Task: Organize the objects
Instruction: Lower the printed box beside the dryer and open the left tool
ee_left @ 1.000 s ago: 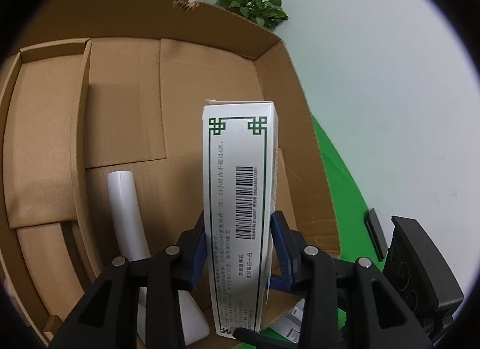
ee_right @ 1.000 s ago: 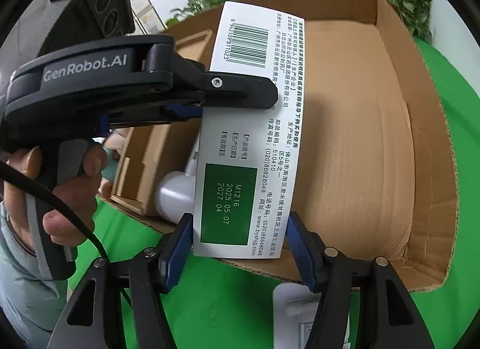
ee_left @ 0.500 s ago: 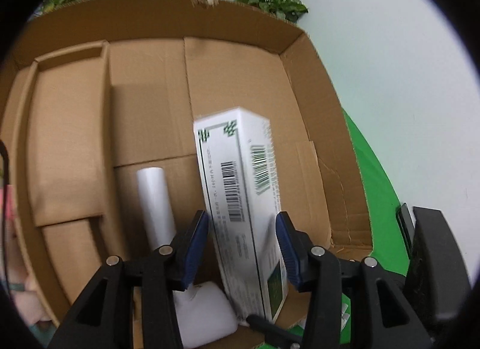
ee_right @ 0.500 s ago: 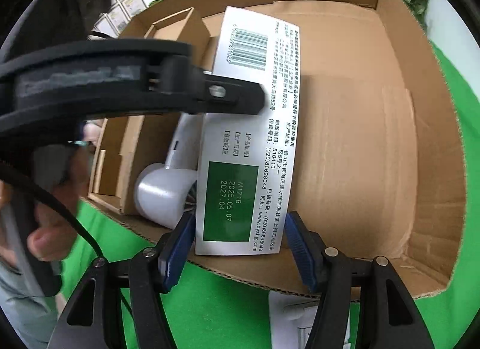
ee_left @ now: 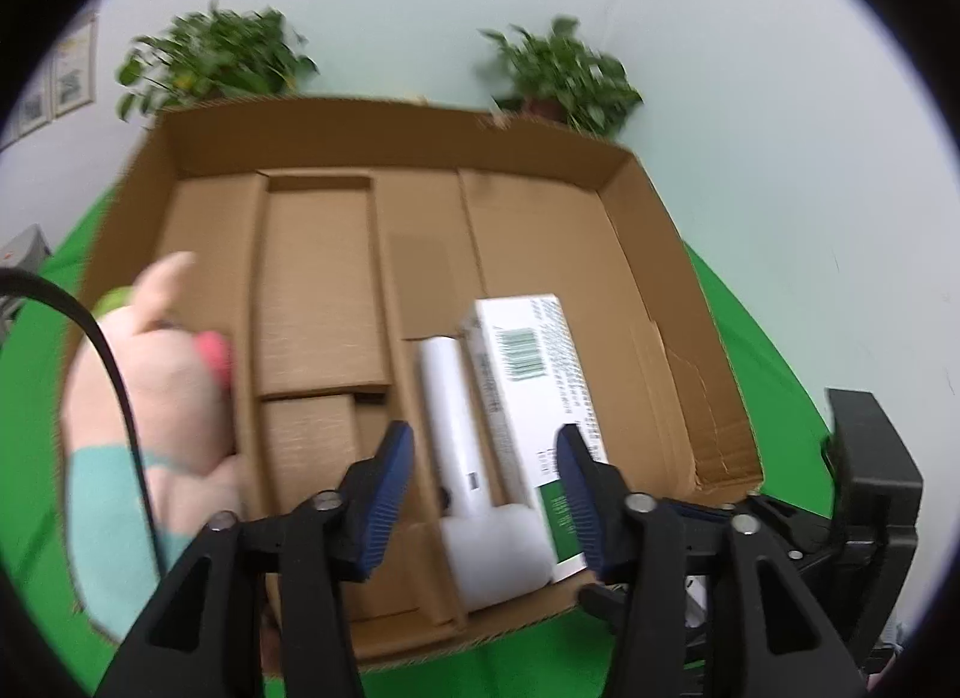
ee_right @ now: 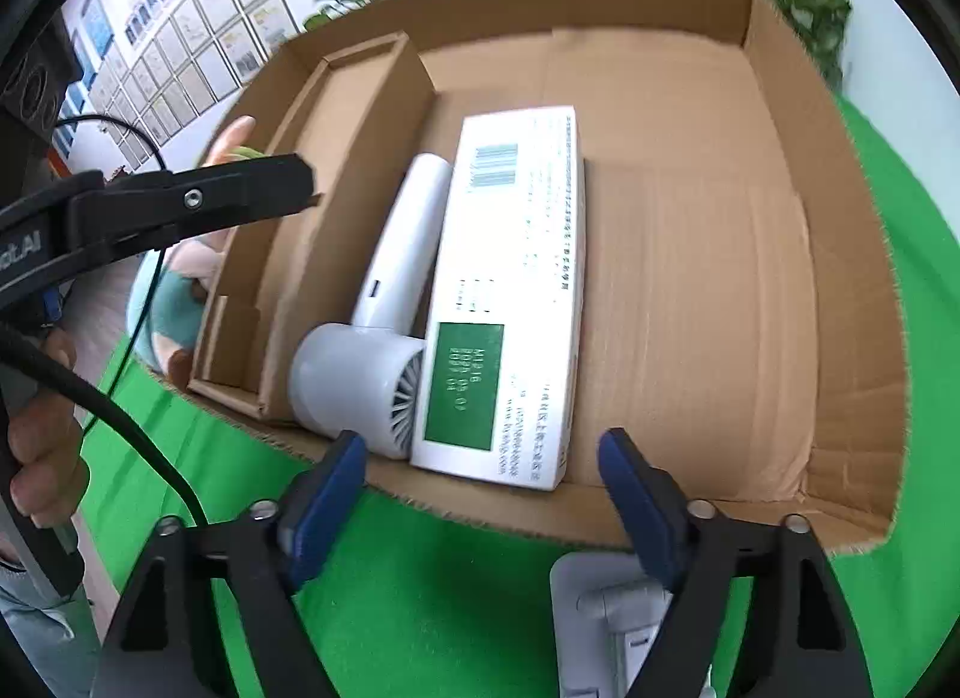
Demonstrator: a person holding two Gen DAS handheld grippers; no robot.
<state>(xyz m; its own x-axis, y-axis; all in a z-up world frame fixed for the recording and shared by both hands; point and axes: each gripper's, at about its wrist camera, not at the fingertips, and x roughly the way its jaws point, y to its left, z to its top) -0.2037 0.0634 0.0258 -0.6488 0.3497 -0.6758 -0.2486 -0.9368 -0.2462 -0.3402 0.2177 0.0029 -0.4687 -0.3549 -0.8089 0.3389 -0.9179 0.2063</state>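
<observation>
Cardboard tray [ee_right: 840, 290] contents may be disturbed if the white carton [ee_right: 510, 302], lying against the hair dryer [ee_right: 384, 326], is clipped by either gripper's opening, empty fingers [ee_right: 327, 488].

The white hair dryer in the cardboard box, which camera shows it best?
The right wrist view. There the whole hair dryer shows, handle and round vented head, lying beside the white and green carton. In the left wrist view the hair dryer is blurred and its head is partly cut off by the box edge.
</observation>
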